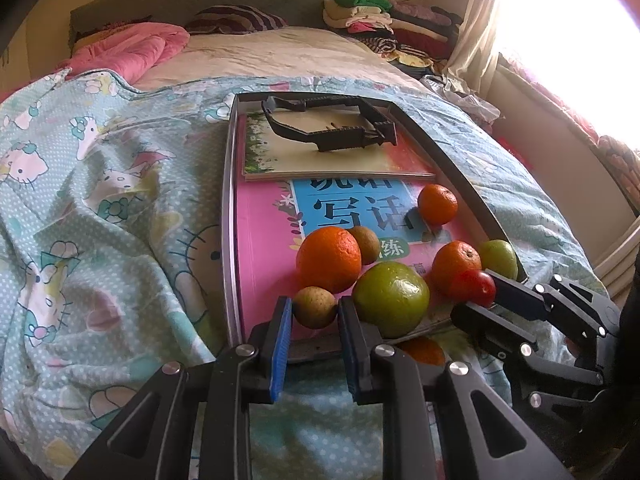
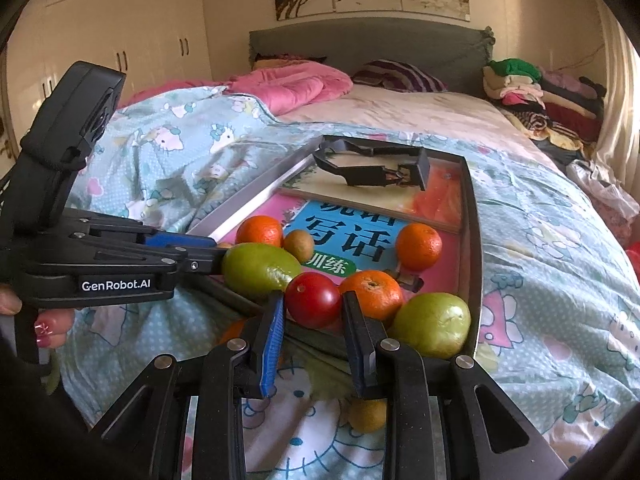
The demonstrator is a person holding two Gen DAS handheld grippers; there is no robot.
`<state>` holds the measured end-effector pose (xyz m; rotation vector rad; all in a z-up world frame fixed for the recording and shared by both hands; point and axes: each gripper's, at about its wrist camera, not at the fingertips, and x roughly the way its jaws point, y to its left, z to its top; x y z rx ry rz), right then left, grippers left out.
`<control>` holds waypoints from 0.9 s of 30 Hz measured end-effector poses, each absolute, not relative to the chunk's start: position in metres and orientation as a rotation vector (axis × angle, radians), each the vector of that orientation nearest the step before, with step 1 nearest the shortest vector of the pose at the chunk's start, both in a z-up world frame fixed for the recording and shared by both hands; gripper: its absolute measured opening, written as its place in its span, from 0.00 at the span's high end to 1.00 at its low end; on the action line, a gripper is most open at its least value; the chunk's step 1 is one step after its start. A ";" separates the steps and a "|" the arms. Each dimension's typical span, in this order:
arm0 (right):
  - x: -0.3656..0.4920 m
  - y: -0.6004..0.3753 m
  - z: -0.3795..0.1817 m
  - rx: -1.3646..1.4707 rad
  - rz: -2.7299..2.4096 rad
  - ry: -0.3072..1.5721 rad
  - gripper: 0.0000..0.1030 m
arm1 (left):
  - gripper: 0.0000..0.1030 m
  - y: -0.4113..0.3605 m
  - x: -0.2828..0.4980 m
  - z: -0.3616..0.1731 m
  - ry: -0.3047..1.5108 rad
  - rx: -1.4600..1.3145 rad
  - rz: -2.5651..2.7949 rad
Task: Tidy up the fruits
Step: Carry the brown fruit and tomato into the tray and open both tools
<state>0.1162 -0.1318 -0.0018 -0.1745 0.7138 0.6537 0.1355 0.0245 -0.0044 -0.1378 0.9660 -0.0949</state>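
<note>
Now we read from the left: open quilt (image 1: 100,208) spreads wide beside the tray's left rim (image 1: 227,216), with plenty of free room there. Our left gripper (image 1: 314,308) is clamped on a small brown fruit (image 1: 315,307) right at the tray's near edge, its pads pressing both sides. Just right of it the large green fruit (image 1: 391,299) touches the gripper's right finger and sits on the near rim. Behind them a big orange (image 1: 329,259) and a second brown fruit (image 1: 363,245) lie touching on the pink book (image 1: 264,248), leaving bare book along the left wall. Farther right, our right gripper (image 2: 313,307) is closed on the red tomato (image 2: 313,300), crowded between an orange (image 2: 373,294) and the green fruit. A smaller green fruit (image 2: 434,325) sits in the near right corner against the tray wall (image 2: 474,264). One orange (image 2: 419,247) stands apart farther back. A black tool (image 1: 332,126) lies on the far book (image 1: 340,160). Two fruits rest on the quilt below the tray edge.
</note>
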 end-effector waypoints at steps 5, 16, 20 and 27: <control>0.117 -0.133 -0.003 -0.155 0.656 0.716 0.70 | 0.78 0.025 0.137 -0.005 0.965 -0.140 -0.094; 0.110 -0.134 -0.004 -0.140 0.658 0.694 0.54 | 0.78 0.025 0.136 -0.005 0.963 -0.138 -0.092; 0.108 -0.137 -0.004 -0.126 0.648 0.682 0.50 | 0.78 0.025 0.137 -0.005 0.963 -0.137 -0.092; 0.104 -0.147 0.003 -0.103 0.619 0.642 0.41 | 0.78 0.027 0.137 -0.005 0.964 -0.138 -0.091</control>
